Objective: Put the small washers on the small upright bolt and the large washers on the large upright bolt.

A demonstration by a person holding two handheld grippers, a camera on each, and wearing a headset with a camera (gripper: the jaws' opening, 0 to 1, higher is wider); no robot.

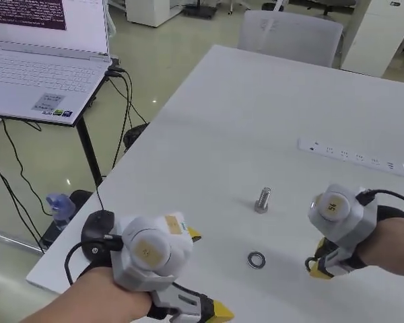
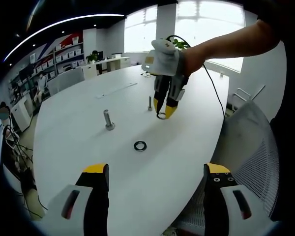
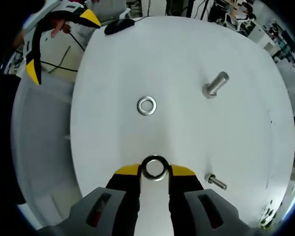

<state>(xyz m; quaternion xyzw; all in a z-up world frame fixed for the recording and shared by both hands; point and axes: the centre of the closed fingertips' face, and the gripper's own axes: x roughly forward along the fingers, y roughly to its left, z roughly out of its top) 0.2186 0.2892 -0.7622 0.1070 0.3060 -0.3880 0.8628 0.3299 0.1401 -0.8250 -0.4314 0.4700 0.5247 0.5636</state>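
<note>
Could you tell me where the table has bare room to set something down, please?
The tabletop beyond the large bolt, left of the power strip, is bare. It is crowded near the loose washer, between the left gripper and right gripper.

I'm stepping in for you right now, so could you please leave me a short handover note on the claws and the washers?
Left claw: open, empty, above the table near its edge.
Right claw: shut on a washer, held above the table near the small bolt.
Second washer lies flat on the table near the large bolt.
Done: nothing yet; both bolts look bare.
Left: seat the held washer, then the second one; sizes are hard to judge here.
</note>
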